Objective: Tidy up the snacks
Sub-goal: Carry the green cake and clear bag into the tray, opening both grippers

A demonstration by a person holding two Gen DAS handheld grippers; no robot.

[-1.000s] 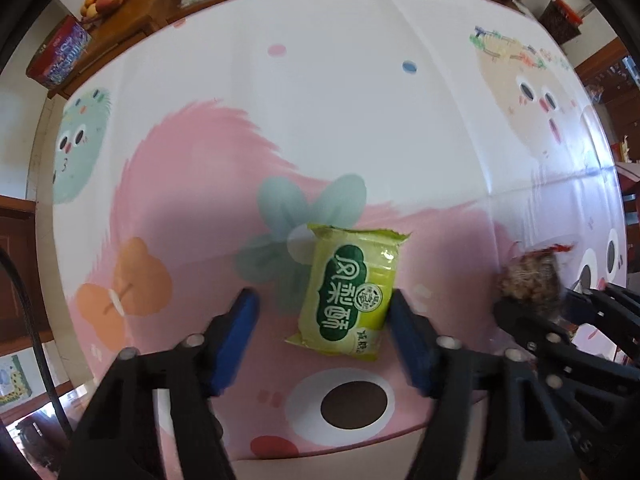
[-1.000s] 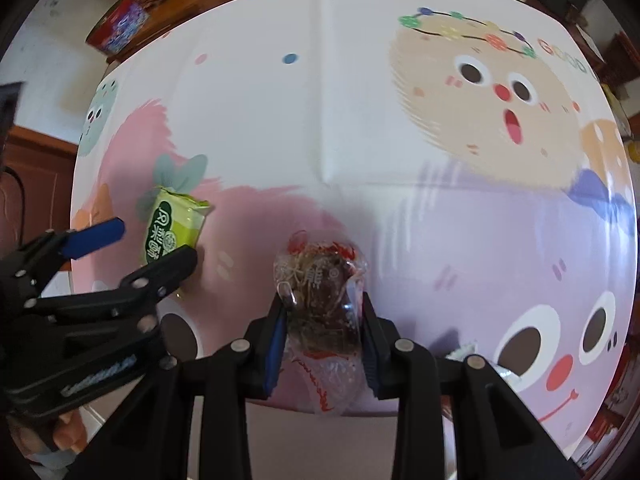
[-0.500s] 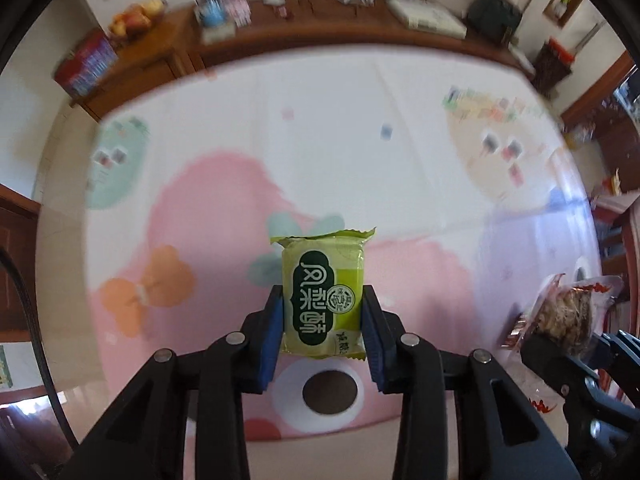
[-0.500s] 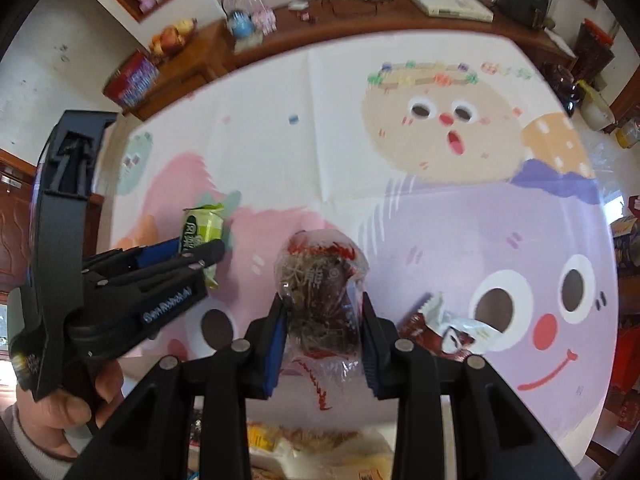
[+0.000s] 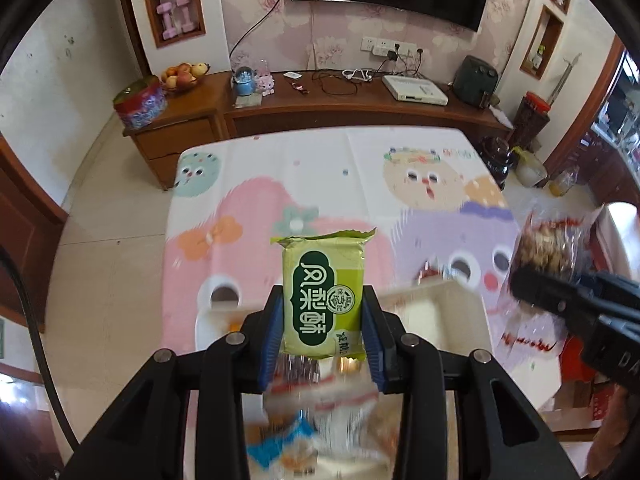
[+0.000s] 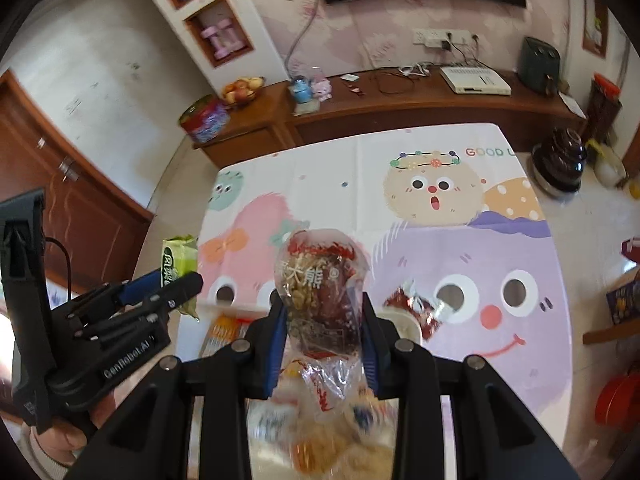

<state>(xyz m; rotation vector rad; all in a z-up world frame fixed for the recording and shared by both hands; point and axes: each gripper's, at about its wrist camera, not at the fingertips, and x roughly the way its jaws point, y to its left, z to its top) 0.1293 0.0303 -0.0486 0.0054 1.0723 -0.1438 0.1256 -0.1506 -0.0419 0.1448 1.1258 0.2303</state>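
Note:
My left gripper is shut on a green pastry packet and holds it up above the near table edge. It also shows in the right wrist view. My right gripper is shut on a clear bag of nuts and red dates, also lifted; the bag shows at the right of the left wrist view. Below both grippers is a white container with several blurred snack packets. A red-and-silver wrapper lies on the table by the container.
The table wears a cartoon-print cloth. A wooden sideboard behind it carries a fruit bowl, a round tin and a white box. A dark pot stands at the right.
My left gripper closed on the green packet and lifted it off the table. Both grippers rose and drew back toward the near edge, over the white container.

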